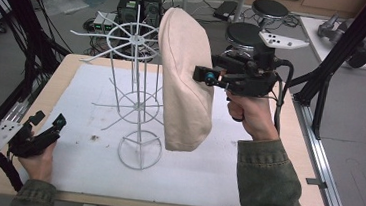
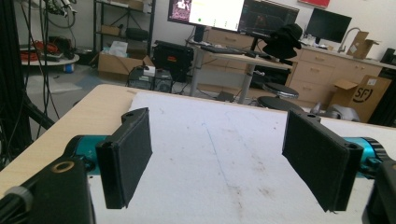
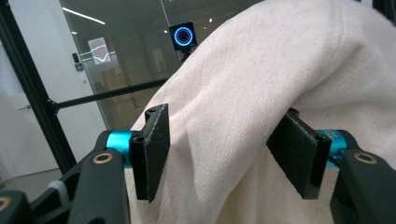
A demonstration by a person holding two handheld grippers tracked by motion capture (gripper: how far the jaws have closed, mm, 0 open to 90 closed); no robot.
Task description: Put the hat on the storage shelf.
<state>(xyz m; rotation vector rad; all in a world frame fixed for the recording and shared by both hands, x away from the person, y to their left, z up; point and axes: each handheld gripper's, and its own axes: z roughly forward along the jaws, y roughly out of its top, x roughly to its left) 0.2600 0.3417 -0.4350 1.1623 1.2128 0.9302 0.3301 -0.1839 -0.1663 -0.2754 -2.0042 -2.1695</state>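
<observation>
Cream cloth bag (image 1: 185,83) hangs draped over one arm of the white wire rack (image 1: 138,101), which stands on the white mat (image 1: 86,94) in the middle of the desk (image 1: 68,68). The bag's rounded top sits above the rack's upper wheel; its lower end hangs free, short of the mat

Right tool (image 1: 204,75) at the bag's right flank, about halfway up, pointing into the cloth. In the right gripper view its pads (image 3: 154,149) stand about half open with the fabric bulging between them; neither pad looks to press on it. Jaws parted, nothing gripped

Left tool (image 1: 48,126) rests low at the desk's near left corner, well apart from rack and bag. Left gripper view: its jaws spread wide, bare mat between them, holding nothing

Step in hand, as I judge it: the hanging of the bag on the rack looks done or nearly so, and the right tool is at the point of letting go. Next move would call for backing the right tool straight away from the cloth without snagging a fold, since a pull could drag the bag off its arm or tip the light wire stand

Hard to make out:
- which prong carries the bag, and how: the cloth covers it
- whether the bag has a strap or loop
- the rack's right-hand arms, behind the bag
- the bag's lower part, cut off in the right gripper view
- both forearms, cut by the high view's bottom edge
</observation>
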